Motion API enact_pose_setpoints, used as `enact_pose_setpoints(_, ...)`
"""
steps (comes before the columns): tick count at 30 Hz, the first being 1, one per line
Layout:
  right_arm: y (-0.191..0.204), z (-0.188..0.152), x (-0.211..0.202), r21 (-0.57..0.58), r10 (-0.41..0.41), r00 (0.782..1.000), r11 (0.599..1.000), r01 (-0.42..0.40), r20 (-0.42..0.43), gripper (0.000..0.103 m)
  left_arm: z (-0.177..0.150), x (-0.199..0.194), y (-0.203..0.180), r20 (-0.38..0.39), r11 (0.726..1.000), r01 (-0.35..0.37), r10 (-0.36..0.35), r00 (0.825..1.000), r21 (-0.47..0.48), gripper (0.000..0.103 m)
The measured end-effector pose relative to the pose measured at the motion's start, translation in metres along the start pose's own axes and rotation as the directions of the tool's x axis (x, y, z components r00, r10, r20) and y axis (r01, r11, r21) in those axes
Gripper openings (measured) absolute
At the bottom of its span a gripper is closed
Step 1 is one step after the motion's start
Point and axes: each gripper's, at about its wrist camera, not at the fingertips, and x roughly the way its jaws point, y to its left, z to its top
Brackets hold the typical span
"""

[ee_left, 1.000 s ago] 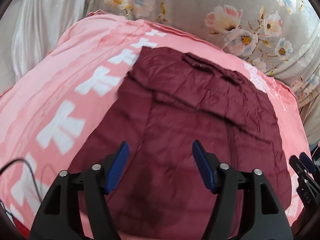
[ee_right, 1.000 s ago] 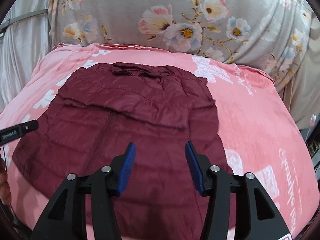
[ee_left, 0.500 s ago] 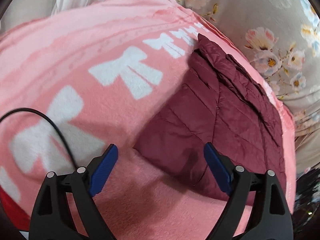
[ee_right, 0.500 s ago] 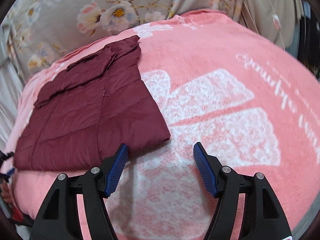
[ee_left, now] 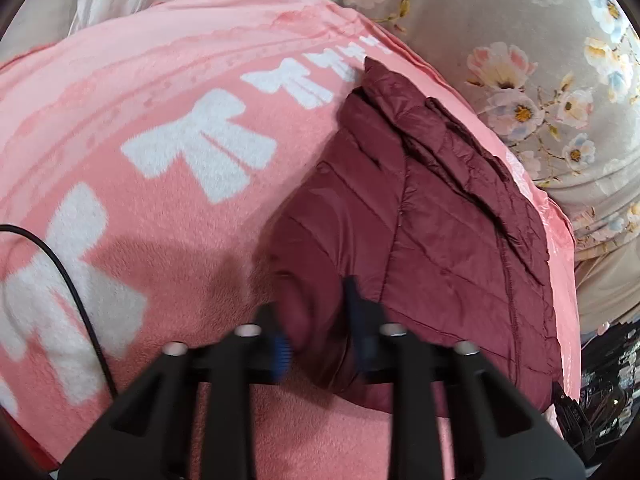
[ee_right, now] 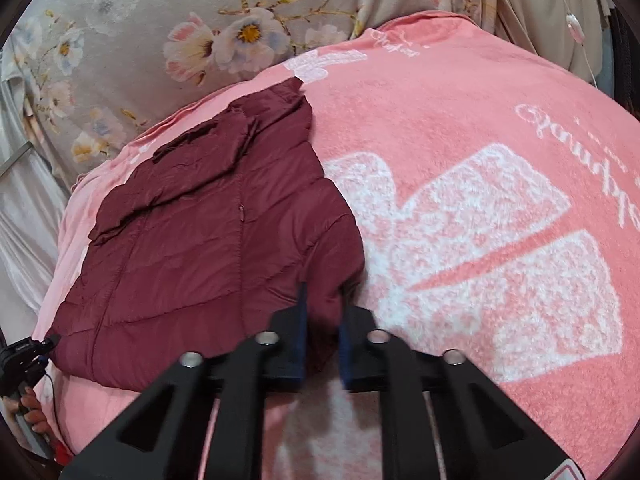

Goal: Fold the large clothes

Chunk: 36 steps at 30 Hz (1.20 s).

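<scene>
A dark red puffy jacket [ee_left: 432, 216] lay flat on a pink blanket [ee_left: 160, 100] with white bows. The left gripper [ee_left: 316, 332] had its fingers pinched on the jacket's near left corner. The right gripper [ee_right: 322, 332] had its fingers pinched on the near right corner. A flowered sheet [ee_right: 160, 20] lay behind the blanket.

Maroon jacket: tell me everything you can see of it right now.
The maroon jacket is quilted and puffy with a slight sheen, lying flat, collar end far, on the pink blanket. A stitched seam runs down its middle. The left gripper pinches one near hem corner, the right gripper the other.
</scene>
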Motion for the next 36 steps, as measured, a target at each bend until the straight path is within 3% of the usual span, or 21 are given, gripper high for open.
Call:
enact_pose_setpoints(2,0.004,0.001,-0.011,-0.016,0.005,0.999,1.0,-0.004,0.033,0.005,0.001,-0.01,-0.003,0.018,1.0,0.022,-0.022,1.0,0.008,0.007)
enact_pose_setpoints(6,0.015,0.003,-0.055,-0.067,0.047,0.989,0.997,-0.038,0.142,0.003,0.004,-0.045,-0.014,0.079,0.996,0.088,-0.09,0.993,0.03,0.005)
enact_pose_setpoints(10,0.025,-0.004,-0.119,-0.176,0.092,0.955,0.983,-0.042,0.283,0.003,0.003,-0.097,-0.026,0.162,0.986,0.14,-0.153,0.975,0.091,0.004)
enact_pose_setpoints(14,0.015,-0.016,-0.187,-0.236,0.172,0.897,0.969,-0.078,0.408,0.003,-0.008,-0.171,-0.031,0.272,0.97,0.187,-0.225,0.936,0.158,0.004)
enact_pose_setpoints(16,0.006,-0.023,-0.224,-0.254,0.211,0.857,0.962,-0.097,0.47,0.003,-0.014,-0.204,-0.029,0.316,0.963,0.209,-0.255,0.914,0.172,0.004)
enact_pose_setpoints(22,0.0,-0.018,-0.294,-0.255,0.285,0.765,0.953,-0.162,0.577,0.003,-0.03,-0.301,-0.034,0.465,0.943,0.235,-0.322,0.825,0.235,0.004)
enact_pose_setpoints(24,0.005,-0.007,-0.289,-0.245,0.281,0.765,0.955,-0.166,0.579,0.003,-0.028,-0.309,-0.044,0.484,0.942,0.214,-0.318,0.815,0.258,0.004)
enact_pose_setpoints(26,0.009,0.009,-0.267,-0.223,0.276,0.781,0.958,-0.179,0.561,0.003,-0.016,-0.297,-0.056,0.48,0.945,0.187,-0.298,0.825,0.267,0.004)
enact_pose_setpoints(32,0.02,0.055,-0.16,-0.091,0.197,0.881,0.98,-0.174,0.431,0.003,0.037,-0.195,-0.068,0.362,0.977,0.096,-0.162,0.918,0.193,0.004)
enact_pose_setpoints(36,0.037,0.08,-0.105,-0.076,0.128,0.918,0.991,-0.107,0.375,0.003,0.063,-0.136,-0.071,0.348,0.984,-0.01,-0.053,0.936,0.177,0.004)
